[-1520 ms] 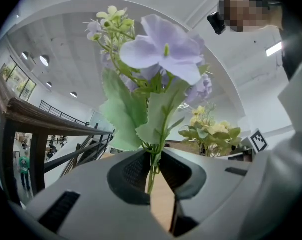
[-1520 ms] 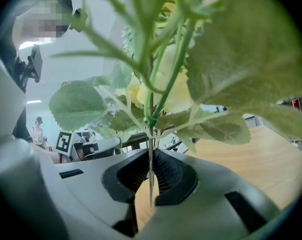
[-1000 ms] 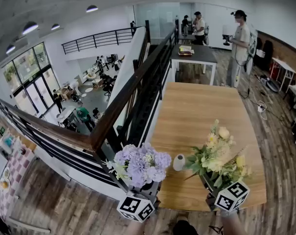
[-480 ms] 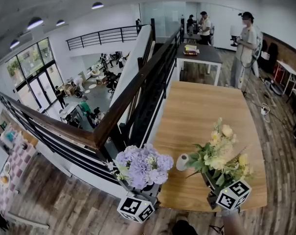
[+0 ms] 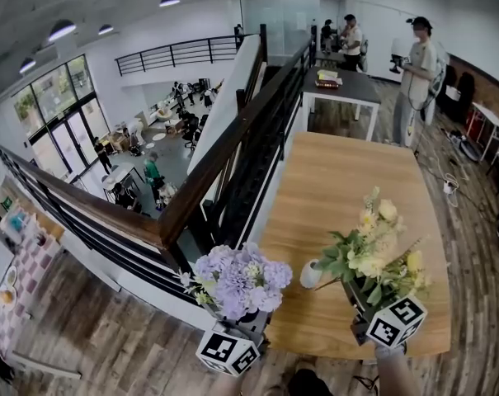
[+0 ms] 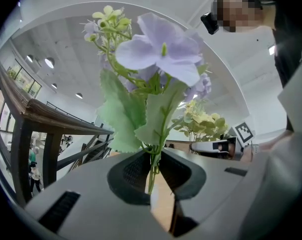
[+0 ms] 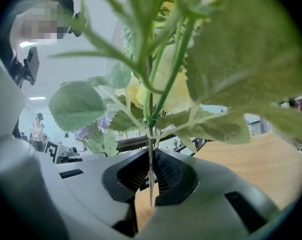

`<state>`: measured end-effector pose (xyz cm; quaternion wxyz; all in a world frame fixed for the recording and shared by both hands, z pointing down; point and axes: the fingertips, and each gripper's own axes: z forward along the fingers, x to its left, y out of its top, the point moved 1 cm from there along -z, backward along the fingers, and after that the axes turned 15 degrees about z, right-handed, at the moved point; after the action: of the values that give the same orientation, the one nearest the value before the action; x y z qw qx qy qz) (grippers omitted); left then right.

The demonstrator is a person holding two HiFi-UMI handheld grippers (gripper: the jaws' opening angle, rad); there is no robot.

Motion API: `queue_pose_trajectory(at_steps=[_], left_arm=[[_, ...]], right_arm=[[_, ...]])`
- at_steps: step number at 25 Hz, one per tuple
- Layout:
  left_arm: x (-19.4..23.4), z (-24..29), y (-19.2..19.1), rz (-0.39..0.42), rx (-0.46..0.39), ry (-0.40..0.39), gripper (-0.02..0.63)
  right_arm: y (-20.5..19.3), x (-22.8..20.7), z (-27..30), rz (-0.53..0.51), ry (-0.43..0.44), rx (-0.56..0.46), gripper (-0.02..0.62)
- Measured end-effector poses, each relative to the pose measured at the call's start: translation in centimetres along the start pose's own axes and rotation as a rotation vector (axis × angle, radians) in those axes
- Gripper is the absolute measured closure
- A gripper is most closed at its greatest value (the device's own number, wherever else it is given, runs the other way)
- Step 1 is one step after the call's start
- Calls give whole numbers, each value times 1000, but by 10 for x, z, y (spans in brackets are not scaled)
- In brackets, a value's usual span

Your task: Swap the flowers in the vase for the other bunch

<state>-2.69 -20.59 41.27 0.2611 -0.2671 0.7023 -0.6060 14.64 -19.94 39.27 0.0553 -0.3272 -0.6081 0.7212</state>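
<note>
In the head view my left gripper [image 5: 246,318] hangs off the table's near left edge, shut on the stems of a purple bunch [image 5: 237,280]. The left gripper view shows the thin green stem pinched between the pads [image 6: 141,170] with a purple bloom [image 6: 160,54] above. My right gripper [image 5: 360,302] is shut on the stems of a yellow-green bunch [image 5: 377,250], held upright over the wooden table [image 5: 348,180]. In the right gripper view the stems [image 7: 151,149] stand clamped in the jaws. A small white vase [image 5: 311,274] stands on the table between the two bunches, nothing in it.
A dark railing [image 5: 233,147] runs along the table's left side, with a drop to a lower floor beyond. A person [image 5: 416,73] stands past the table's far end beside a dark table [image 5: 344,85]. Wood floor lies to the right.
My right gripper with the yellow-green bunch has drifted a little up and to the right in the head view. The left gripper and the purple bunch have stayed put.
</note>
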Motion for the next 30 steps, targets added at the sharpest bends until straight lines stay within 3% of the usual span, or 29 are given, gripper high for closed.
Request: queue_pose_trajectory(at_steps=[15,30], left_arm=[[24,6,-11,-27,22,38,551],[19,19,-26,-49,44,83,551]], right_arm=[[20,-28,45,-32,-5,0,549],[11,-55,60,-64,5,53,548]])
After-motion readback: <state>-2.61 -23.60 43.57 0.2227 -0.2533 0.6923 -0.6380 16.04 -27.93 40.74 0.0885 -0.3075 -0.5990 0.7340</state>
